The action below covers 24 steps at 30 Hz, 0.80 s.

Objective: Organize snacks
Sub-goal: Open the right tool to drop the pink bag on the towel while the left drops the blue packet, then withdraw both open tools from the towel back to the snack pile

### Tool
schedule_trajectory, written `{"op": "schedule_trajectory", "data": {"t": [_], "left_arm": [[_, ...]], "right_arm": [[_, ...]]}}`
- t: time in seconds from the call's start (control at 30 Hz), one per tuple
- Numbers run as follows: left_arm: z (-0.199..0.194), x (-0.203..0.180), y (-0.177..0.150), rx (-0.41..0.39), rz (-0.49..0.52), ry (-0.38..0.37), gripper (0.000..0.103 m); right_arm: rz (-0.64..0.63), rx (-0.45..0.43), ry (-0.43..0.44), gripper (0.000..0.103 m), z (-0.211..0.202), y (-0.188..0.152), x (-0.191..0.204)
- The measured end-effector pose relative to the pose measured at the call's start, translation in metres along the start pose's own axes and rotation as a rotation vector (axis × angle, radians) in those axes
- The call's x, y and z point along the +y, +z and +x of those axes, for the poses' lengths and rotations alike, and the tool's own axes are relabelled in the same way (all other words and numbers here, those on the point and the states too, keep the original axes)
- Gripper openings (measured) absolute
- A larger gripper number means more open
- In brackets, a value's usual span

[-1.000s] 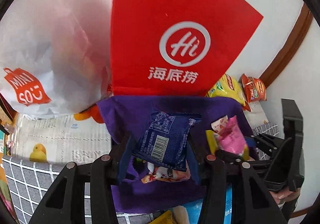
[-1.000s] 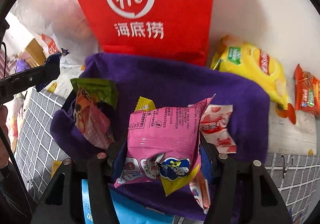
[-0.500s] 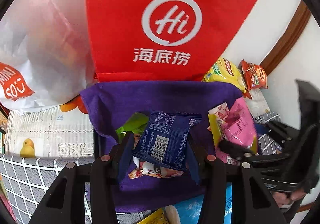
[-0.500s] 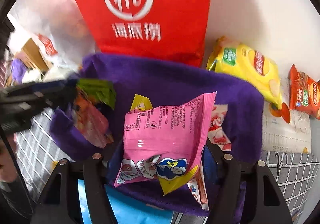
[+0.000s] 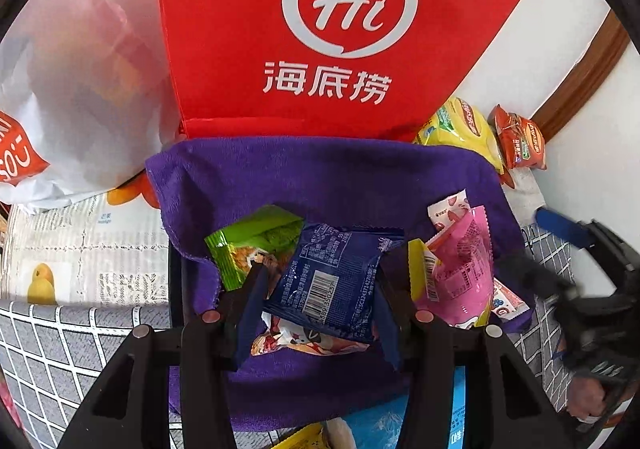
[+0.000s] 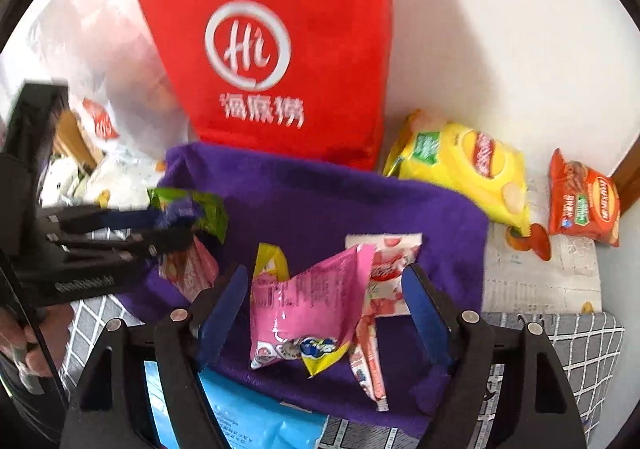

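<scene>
A purple cloth-lined bin (image 5: 320, 177) (image 6: 320, 201) stands in front of a red bag. My left gripper (image 5: 320, 289) is shut on a dark blue snack packet (image 5: 328, 277) and holds it over the bin, above a green packet (image 5: 252, 245). My right gripper (image 6: 324, 305) is open over the bin's right side. A pink snack packet (image 6: 312, 313) lies between its fingers on the cloth, untouched, and also shows in the left wrist view (image 5: 460, 273). A red-and-white packet (image 6: 384, 261) lies beside it.
A red bag (image 5: 332, 33) and a white plastic bag (image 5: 72, 89) stand behind the bin. A yellow chip bag (image 6: 468, 169) and an orange snack bag (image 6: 584, 205) lie at the right by the wall. A light blue packet (image 6: 256, 421) lies in front.
My right gripper opened and let the pink packet drop into the bin, then drew back a little. My left gripper moved over the bin with the blue packet still held.
</scene>
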State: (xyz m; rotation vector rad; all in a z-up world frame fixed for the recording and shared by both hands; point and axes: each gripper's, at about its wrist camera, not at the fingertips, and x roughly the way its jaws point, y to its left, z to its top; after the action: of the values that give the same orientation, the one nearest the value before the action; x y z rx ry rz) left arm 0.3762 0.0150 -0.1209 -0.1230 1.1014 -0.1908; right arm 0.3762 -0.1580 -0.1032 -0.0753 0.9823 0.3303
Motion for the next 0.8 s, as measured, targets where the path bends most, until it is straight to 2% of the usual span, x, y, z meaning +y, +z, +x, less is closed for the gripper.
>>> {"op": "schedule_trajectory", "data": {"t": [0.2, 0.33, 0.4, 0.57, 0.8], "left_arm": [[0.004, 0.001, 0.0, 0.021, -0.015, -0.013, 0.049], [0.004, -0.002, 0.0, 0.03, -0.008, -0.022, 0.051], [0.003, -0.005, 0.001, 0.033, 0.002, -0.035, 0.062], [-0.009, -0.015, 0.001, -0.005, 0.045, -0.006, 0.073], [-0.032, -0.021, 0.003, -0.053, 0.074, -0.001, 0.076]], "right_arm": [[0.079, -0.075, 0.002, 0.079, -0.019, 0.005, -0.019], [0.12, -0.072, 0.008, 0.079, -0.02, 0.007, -0.027], [0.128, -0.072, 0.009, 0.079, -0.02, 0.007, -0.028], [0.118, -0.09, 0.009, 0.079, -0.025, 0.007, -0.023], [0.104, -0.168, 0.0, 0.079, -0.041, 0.007, -0.015]]}}
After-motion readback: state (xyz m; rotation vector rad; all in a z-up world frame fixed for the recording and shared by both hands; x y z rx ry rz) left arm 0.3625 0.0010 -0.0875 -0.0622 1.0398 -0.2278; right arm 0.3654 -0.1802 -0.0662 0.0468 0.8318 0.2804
